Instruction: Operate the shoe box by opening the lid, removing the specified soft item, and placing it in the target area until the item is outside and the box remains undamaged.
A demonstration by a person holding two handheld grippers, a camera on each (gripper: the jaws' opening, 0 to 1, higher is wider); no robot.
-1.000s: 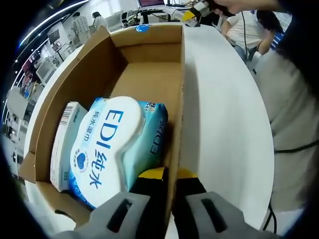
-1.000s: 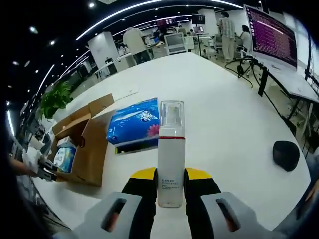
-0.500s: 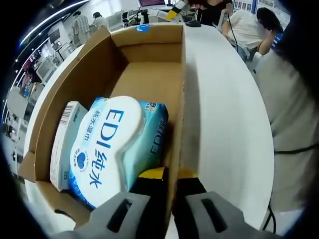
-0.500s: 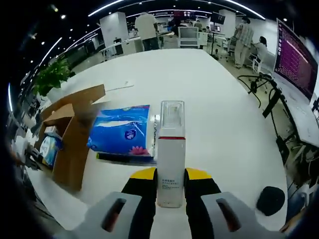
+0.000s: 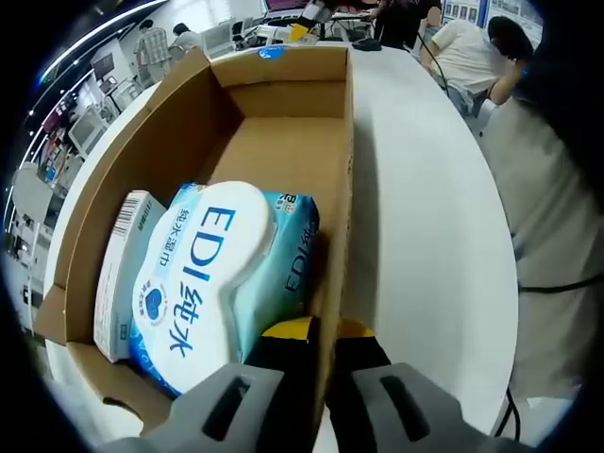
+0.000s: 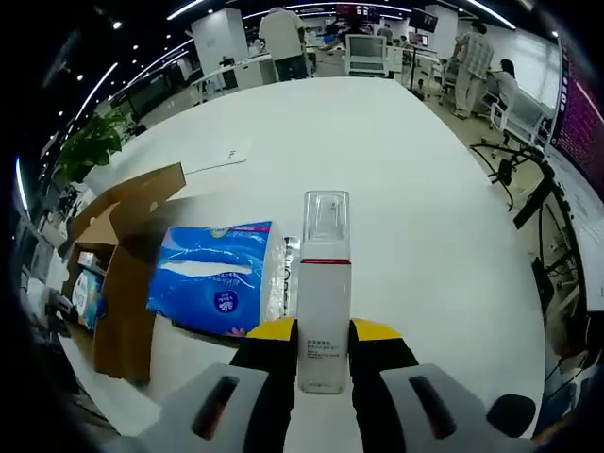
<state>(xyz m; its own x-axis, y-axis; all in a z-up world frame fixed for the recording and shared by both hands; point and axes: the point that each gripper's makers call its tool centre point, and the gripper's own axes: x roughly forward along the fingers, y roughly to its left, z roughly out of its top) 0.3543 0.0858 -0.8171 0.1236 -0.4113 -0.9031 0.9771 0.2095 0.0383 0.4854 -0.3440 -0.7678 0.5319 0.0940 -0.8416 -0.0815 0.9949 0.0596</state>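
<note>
the left gripper view looks down into the open brown cardboard shoe box (image 5: 283, 142), where a pale blue soft pack of wet wipes (image 5: 212, 283) lies against the near end beside a slim white carton (image 5: 118, 274), and the left gripper (image 5: 316, 330) has its jaws closed on the box's side wall. the right gripper view shows the box (image 6: 118, 255) from outside on the white table (image 6: 396, 170), with a blue plastic pack of tissues (image 6: 212, 288) lying just beside it. there the right gripper (image 6: 324, 340) is clamped on an upright white pump bottle with a clear cap (image 6: 324, 283), which hides part of the tissue pack's edge.

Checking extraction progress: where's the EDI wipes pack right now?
In the left gripper view the EDI wipes pack lies inside the open box, at its near end, between a small white carton and the box wall that the left gripper straddles.
</note>
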